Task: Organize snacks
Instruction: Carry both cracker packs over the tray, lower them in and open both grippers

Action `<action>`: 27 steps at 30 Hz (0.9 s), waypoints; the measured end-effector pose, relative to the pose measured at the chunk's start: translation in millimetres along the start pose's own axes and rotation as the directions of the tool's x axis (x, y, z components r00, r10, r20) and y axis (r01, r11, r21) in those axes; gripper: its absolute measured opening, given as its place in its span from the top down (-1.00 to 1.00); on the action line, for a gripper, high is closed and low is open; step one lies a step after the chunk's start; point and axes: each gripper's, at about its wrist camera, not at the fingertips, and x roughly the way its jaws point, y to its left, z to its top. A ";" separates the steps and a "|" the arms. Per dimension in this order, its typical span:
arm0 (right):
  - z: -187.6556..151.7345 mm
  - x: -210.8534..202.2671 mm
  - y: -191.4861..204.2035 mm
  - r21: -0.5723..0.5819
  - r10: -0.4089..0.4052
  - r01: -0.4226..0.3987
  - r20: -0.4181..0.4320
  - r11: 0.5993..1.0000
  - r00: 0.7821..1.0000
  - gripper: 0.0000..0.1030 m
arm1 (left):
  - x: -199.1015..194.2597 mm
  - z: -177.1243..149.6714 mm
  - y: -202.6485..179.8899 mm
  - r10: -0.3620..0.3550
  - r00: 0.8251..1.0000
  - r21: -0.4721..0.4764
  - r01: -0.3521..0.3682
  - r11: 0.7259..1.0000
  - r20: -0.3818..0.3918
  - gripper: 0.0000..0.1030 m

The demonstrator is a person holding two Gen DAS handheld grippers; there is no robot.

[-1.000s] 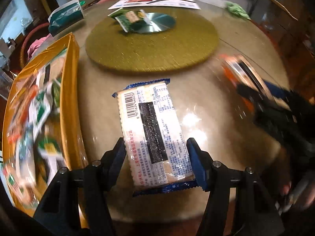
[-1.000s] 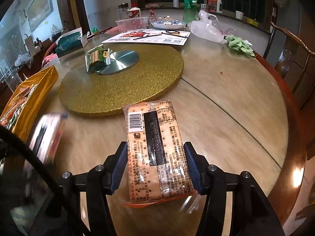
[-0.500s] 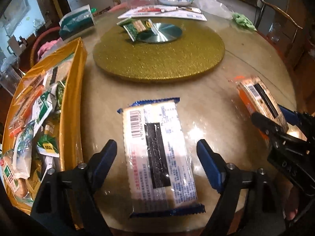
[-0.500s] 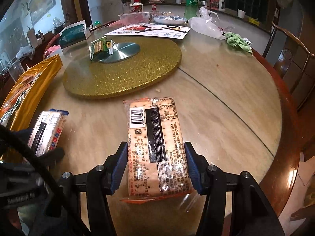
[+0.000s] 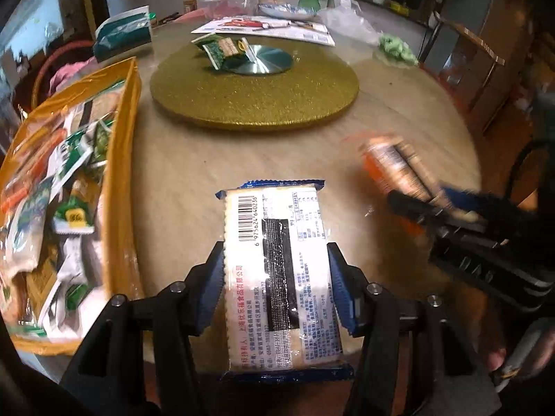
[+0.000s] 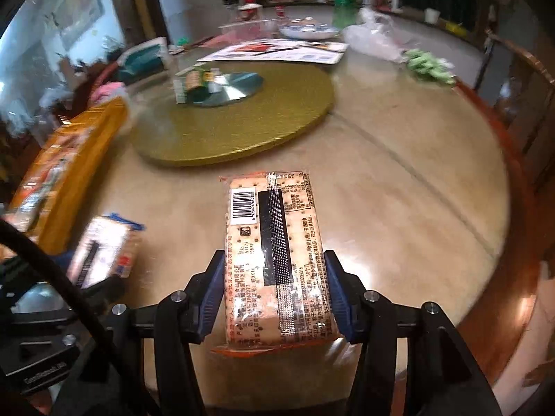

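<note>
My left gripper [image 5: 275,287] is closing on a blue-edged cracker pack [image 5: 277,260]. Its blue pads touch both long sides of the pack, just above the table's near edge. My right gripper [image 6: 274,291] is shut on an orange-edged cracker pack [image 6: 274,242], held over the table's front part. In the left wrist view that orange pack [image 5: 392,163] and the right gripper [image 5: 451,215] are blurred at the right. In the right wrist view the blue pack [image 6: 104,249] shows blurred at the lower left. A yellow tray [image 5: 125,173] with several snack packets lies to the left.
A round gold turntable [image 5: 253,104] fills the table's middle, with a silver disc [image 5: 267,62] and green snack packets [image 5: 222,48] on it. Papers, a plastic bag, a green cloth [image 5: 395,48] and bottles stand at the back. A wooden chair [image 6: 520,79] is at the right.
Half a second ago the left jaws stood wide of the blue pack lying on the table; now they have closed against its sides. The right gripper keeps its hold and has shifted slightly.
</note>
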 end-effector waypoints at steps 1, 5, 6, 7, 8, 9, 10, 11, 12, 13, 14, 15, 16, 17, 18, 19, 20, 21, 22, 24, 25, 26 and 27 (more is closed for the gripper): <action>0.3 -0.5 4.2 0.002 0.048 -0.048 -0.010 0.999 0.999 -0.05 | -8.3 1.0 4.3 -0.009 1.000 -0.016 0.009 1.000 0.014 -0.11; 7.9 -5.8 22.2 0.039 0.185 -0.185 -0.004 0.982 0.983 -0.05 | -50.7 10.7 33.7 -0.036 0.995 -0.101 0.045 0.994 0.089 -0.11; 12.3 -10.4 30.5 0.026 0.206 -0.206 0.014 0.978 0.979 -0.05 | -59.7 13.0 41.9 -0.036 0.994 -0.120 0.049 0.992 0.104 -0.11; 15.5 -13.8 37.2 0.013 0.219 -0.220 0.026 0.976 0.975 -0.05 | -68.1 15.5 50.8 -0.033 0.993 -0.140 0.049 0.989 0.116 -0.11; 21.0 -17.4 46.3 -0.003 0.240 -0.241 0.039 0.971 0.970 -0.05 | -78.5 19.1 64.3 -0.024 0.991 -0.171 0.047 0.984 0.133 -0.11; 27.9 -20.1 58.0 -0.017 0.272 -0.271 0.046 0.962 0.961 -0.05 | -85.2 21.4 74.3 -0.019 0.989 -0.190 0.046 0.981 0.144 -0.11; 33.0 -19.7 67.4 -0.027 0.295 -0.294 0.045 0.955 0.954 -0.05 | -91.5 24.3 85.9 -0.012 0.988 -0.208 0.045 0.977 0.156 -0.11; 38.1 -19.7 77.2 -0.038 0.318 -0.317 0.042 0.948 0.947 -0.05 | -96.2 26.9 96.3 -0.004 0.986 -0.226 0.043 0.973 0.167 -0.11; 43.7 -19.0 88.0 -0.050 0.340 -0.338 0.038 0.940 0.940 -0.05 | -101.7 30.1 111.2 0.011 0.983 -0.253 0.036 0.967 0.183 -0.11; 50.3 -16.9 101.0 -0.063 0.360 -0.358 0.030 0.932 0.932 -0.05 | -105.9 32.6 126.1 0.030 0.981 -0.282 0.026 0.959 0.193 -0.11; 55.2 -14.2 111.2 -0.073 0.373 -0.371 0.022 0.926 0.927 -0.05 | -108.0 33.5 137.1 0.046 0.980 -0.301 0.015 0.953 0.195 -0.11; 61.0 -10.4 121.9 -0.084 0.388 -0.385 0.011 0.919 0.922 -0.05 | -110.2 35.0 152.5 0.070 0.978 -0.324 -0.004 0.946 0.195 -0.11; 68.2 -6.5 134.3 -0.102 0.403 -0.401 -0.001 0.910 0.915 -0.05 | -110.1 36.0 165.2 0.093 0.977 -0.338 -0.023 0.941 0.191 -0.11; 74.0 -2.8 145.3 -0.116 0.411 -0.409 -0.008 0.905 0.911 -0.05 | -108.0 37.2 180.8 0.126 0.977 -0.353 -0.058 0.934 0.174 -0.11; 78.1 1.3 153.1 -0.123 0.417 -0.415 -0.013 0.901 0.909 -0.05 | -107.2 35.4 193.0 0.146 0.977 -0.360 -0.082 0.929 0.153 -0.11; 84.1 6.1 161.3 -0.125 0.425 -0.424 -0.021 0.897 0.905 -0.05 | -104.0 35.3 203.5 0.158 0.978 -0.367 -0.098 0.925 0.136 -0.11; 90.4 12.6 168.6 -0.121 0.434 -0.434 -0.031 0.893 0.900 -0.05 | -98.2 35.4 218.4 0.157 0.981 -0.378 -0.104 0.920 0.111 -0.11; 96.6 18.8 175.8 -0.114 0.442 -0.444 -0.040 0.889 0.896 -0.05 | -93.9 35.1 229.6 0.145 0.985 -0.382 -0.099 0.919 0.095 -0.11; 102.4 26.5 182.2 -0.105 0.447 -0.450 -0.050 0.887 0.893 -0.05 | -89.0 34.6 240.2 0.127 0.989 -0.393 -0.086 0.916 0.080 -0.11; 111.4 40.3 192.2 -0.085 0.448 -0.453 -0.069 0.887 0.891 -0.05 | -78.4 34.7 255.3 0.099 0.994 -0.398 -0.070 0.915 0.053 -0.11; 116.4 48.9 199.6 -0.077 0.445 -0.450 -0.080 0.890 0.892 -0.05 | -74.8 35.4 261.7 0.093 0.994 -0.403 -0.065 0.913 0.050 -0.11; 120.9 55.6 204.9 -0.077 0.435 -0.441 -0.082 0.894 0.896 -0.05 | -71.9 36.0 266.8 0.090 0.995 -0.407 -0.064 0.911 0.045 -0.11; 125.7 62.4 210.6 -0.081 0.418 -0.424 -0.082 0.902 0.905 -0.05 | -66.6 38.0 271.1 0.085 0.996 -0.405 -0.066 0.912 0.029 -0.11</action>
